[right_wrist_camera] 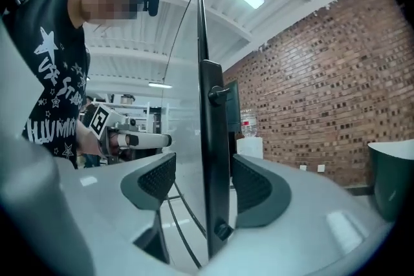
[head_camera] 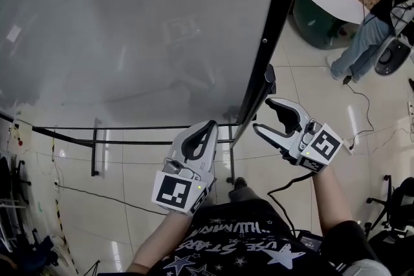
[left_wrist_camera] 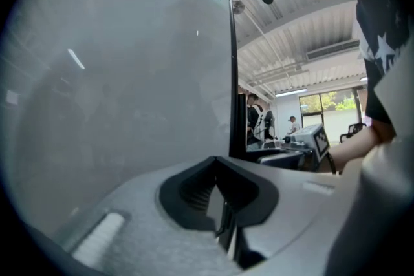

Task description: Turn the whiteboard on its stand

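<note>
Whiteboard (head_camera: 129, 29) filled the head view from 9 o'clock round to 12 o'clock, tilted over, its grey face glossy and bare. Below it, towards 7 o'clock, ran the thin black rails of the stand (head_camera: 97, 139), over a shiny tiled floor (head_camera: 77, 203). Left gripper (head_camera: 208, 127) sat just below centre at 6 o'clock, near the board's lower edge. Its own view showed the pads clenched together with nothing between them. The board face loomed just beyond the tips; contact could not be told. To the right, the dark frame edge (head_camera: 262, 42) ran from 12 o'clock down to centre. Right gripper (head_camera: 264, 115), at about 4 o'clock, straddled that edge. In the right gripper view the frame stood upright between the two pads with a gap on either side, so the jaws were released and gripped nothing. A knob (right_wrist_camera: 218, 95) showed on the frame above the pads, probably the pivot clamp. Handling judgement: the panel looked stiff and bulky, with its weight carried by the stand, so turning should need leverage, not lift. The face looked too slick for pads to hold and easy to mark. The frame edge looked the sound place to take hold, clamped across its narrow section and away from the knob for a longer lever. The stand may shift on the smooth floor if the pull is abrupt.
</note>
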Motion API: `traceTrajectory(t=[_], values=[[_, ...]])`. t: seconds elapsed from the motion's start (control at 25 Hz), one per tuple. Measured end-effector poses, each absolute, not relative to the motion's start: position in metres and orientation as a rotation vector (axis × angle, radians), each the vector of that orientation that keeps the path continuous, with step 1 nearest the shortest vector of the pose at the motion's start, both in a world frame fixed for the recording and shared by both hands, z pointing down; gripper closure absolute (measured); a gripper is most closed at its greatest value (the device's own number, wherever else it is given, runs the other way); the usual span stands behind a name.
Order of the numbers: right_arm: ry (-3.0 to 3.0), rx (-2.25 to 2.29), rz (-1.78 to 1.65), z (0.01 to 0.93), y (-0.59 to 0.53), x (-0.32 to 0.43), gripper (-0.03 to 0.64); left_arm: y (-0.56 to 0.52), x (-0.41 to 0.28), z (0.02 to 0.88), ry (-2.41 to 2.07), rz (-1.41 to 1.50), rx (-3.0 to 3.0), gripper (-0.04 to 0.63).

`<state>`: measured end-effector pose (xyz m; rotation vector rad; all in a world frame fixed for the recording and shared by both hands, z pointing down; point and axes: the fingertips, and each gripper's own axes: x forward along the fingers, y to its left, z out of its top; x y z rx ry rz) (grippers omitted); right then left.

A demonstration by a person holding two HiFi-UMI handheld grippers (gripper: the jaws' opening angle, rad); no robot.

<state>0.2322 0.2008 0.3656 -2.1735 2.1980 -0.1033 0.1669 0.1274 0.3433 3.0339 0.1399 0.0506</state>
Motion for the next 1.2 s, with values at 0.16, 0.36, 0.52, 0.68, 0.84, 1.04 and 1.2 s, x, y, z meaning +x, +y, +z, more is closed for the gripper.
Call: traceTrajectory(t=[0.16,0.36,0.52,0.68,0.84,1.04,1.2], values=[[2.048,-2.308,-0.038,0.356,0.214,0.221,0.353,0.127,0.160,0.341,0.219,0.035,3.020,0.592],[1.955,-2.376,0.084,0.325,0.203,0.177,0.470,0.132,0.148,0.335,0.319,0.000,3.005,0.592],[1.896,-2.379,0.148,0.311,0.184,0.150,0.511,0.134,0.135,0.328,0.388,-0.045,3.020,0.592],[1.848,-2.383,0.156,0.309,0.164,0.130,0.545,0.130,0.121,0.321,0.403,-0.076,3.015,0.592],[1.769,-2.392,0.143,0.308,0.151,0.123,0.588,0.123,0.110,0.325,0.413,-0.052,3.012,0.592],[1.714,-2.423,0.104,0.315,0.134,0.118,0.605,0.109,0.100,0.324,0.360,-0.054,3.022,0.592],[1.715,-2.477,0.079,0.324,0.123,0.113,0.609,0.099,0.093,0.324,0.338,-0.070,3.053,0.592]])
